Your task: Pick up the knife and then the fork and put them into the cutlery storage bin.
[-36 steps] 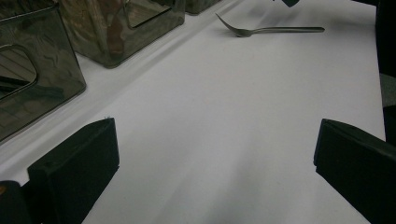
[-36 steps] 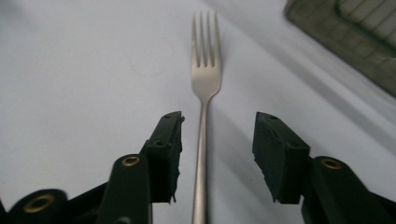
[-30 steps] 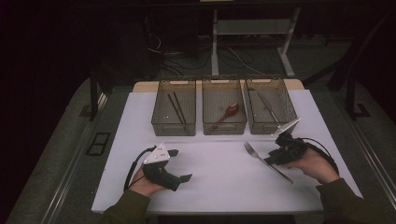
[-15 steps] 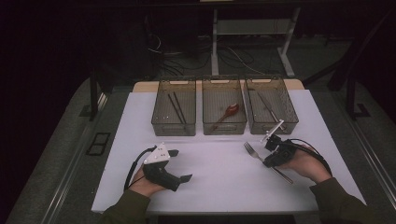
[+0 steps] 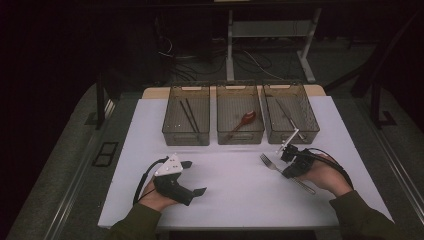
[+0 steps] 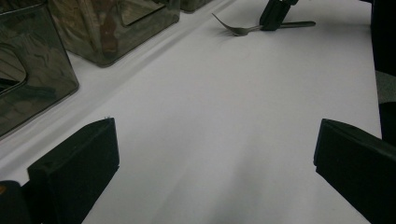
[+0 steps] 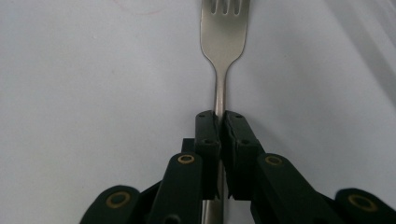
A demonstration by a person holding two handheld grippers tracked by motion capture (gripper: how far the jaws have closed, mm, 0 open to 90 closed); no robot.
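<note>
A metal fork (image 5: 269, 163) lies on the white table (image 5: 235, 195), right of centre, tines pointing to the far left. My right gripper (image 5: 288, 168) is down on it, shut on the fork's neck. In the right gripper view the jaws pinch the thin neck (image 7: 219, 122) just behind the fork head (image 7: 223, 37). My left gripper (image 5: 195, 177) rests on the table at the near left, open with nothing between its fingers. The left gripper view has the fork (image 6: 236, 31) far off, with the right gripper (image 6: 274, 14) on its handle.
Three clear bins stand in a row at the back. The left bin (image 5: 172, 131) holds dark chopsticks (image 5: 189, 116), the middle bin (image 5: 240, 136) a red spoon (image 5: 247, 119), the right bin (image 5: 310, 127) metal utensils (image 5: 286, 114). The table's near edge runs just in front of both hands.
My right gripper has dropped from a raised spot near the right bin down onto the fork and shut on its neck. The left gripper has stayed put.
</note>
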